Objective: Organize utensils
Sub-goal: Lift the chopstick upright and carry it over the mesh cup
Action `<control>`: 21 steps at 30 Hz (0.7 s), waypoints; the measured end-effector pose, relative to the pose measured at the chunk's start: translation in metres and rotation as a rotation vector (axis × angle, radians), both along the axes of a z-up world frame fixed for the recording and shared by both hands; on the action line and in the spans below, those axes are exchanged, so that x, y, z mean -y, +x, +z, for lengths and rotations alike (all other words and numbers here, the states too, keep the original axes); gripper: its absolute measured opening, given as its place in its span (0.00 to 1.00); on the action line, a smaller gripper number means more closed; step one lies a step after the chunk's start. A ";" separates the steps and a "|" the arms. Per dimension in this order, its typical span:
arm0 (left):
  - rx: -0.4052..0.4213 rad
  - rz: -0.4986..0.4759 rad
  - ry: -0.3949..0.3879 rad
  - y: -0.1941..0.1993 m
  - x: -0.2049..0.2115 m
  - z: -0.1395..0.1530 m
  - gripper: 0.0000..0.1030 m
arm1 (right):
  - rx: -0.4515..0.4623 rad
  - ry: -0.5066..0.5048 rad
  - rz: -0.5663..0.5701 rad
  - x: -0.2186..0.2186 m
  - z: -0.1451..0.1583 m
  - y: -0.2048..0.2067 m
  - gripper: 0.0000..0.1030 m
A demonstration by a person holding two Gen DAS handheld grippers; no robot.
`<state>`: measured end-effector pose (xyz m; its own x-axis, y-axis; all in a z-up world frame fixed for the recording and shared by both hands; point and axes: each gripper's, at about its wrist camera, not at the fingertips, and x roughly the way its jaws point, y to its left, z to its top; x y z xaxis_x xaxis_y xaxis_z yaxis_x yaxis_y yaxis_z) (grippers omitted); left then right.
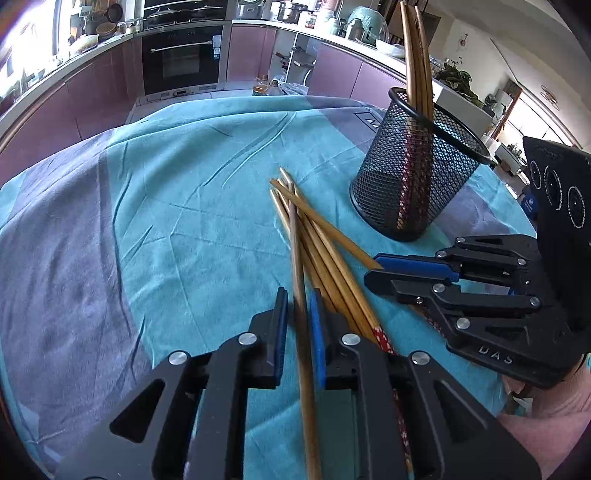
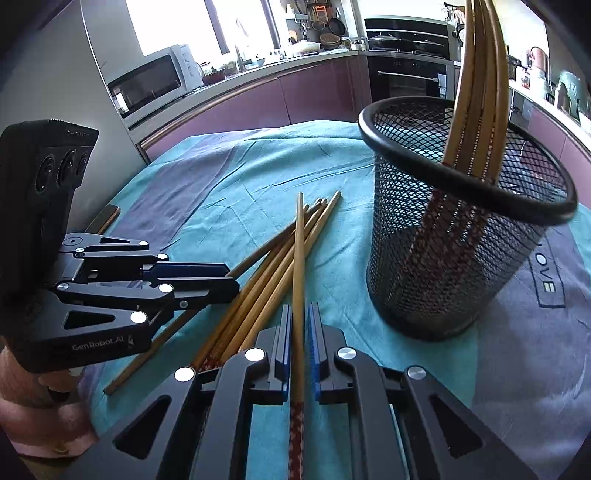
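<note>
On the teal-clothed surface (image 1: 166, 221), 1 chopstick (image 1: 301, 295) is gripped in the left gripper (image 1: 298, 317) jaws, another chopstick (image 2: 298, 295) in the right gripper (image 2: 299, 332) jaws, near the mesh holder (image 2: 461, 240).

Teal and grey-purple cloth (image 1: 166, 221) spread over the table, creased. Built-in black oven (image 1: 183, 61) in mauve cabinets (image 1: 85, 107). White microwave (image 2: 155, 83) on the counter. Pots (image 1: 288, 11) and pans on the shelves. Houseplant (image 1: 458, 79) at the far right.
</note>
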<state>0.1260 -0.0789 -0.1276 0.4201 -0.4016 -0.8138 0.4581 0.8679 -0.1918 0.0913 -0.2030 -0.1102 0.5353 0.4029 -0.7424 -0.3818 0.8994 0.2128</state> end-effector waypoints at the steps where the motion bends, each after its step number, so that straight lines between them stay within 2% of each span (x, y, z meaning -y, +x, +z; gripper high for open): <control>1: -0.001 0.005 0.001 0.001 0.001 0.000 0.10 | 0.004 0.003 -0.001 0.000 0.001 0.000 0.06; 9: 0.013 0.030 -0.038 -0.001 -0.005 0.012 0.07 | 0.079 0.038 0.001 0.013 0.028 -0.015 0.06; 21: 0.128 -0.033 -0.185 -0.023 -0.020 0.083 0.07 | 0.216 0.146 -0.025 0.045 0.082 -0.042 0.06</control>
<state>0.1027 -0.0589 -0.0448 0.4991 -0.5541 -0.6662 0.5162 0.8077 -0.2850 0.0491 -0.2477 -0.0286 0.6863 0.4819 -0.5447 -0.4105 0.8750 0.2568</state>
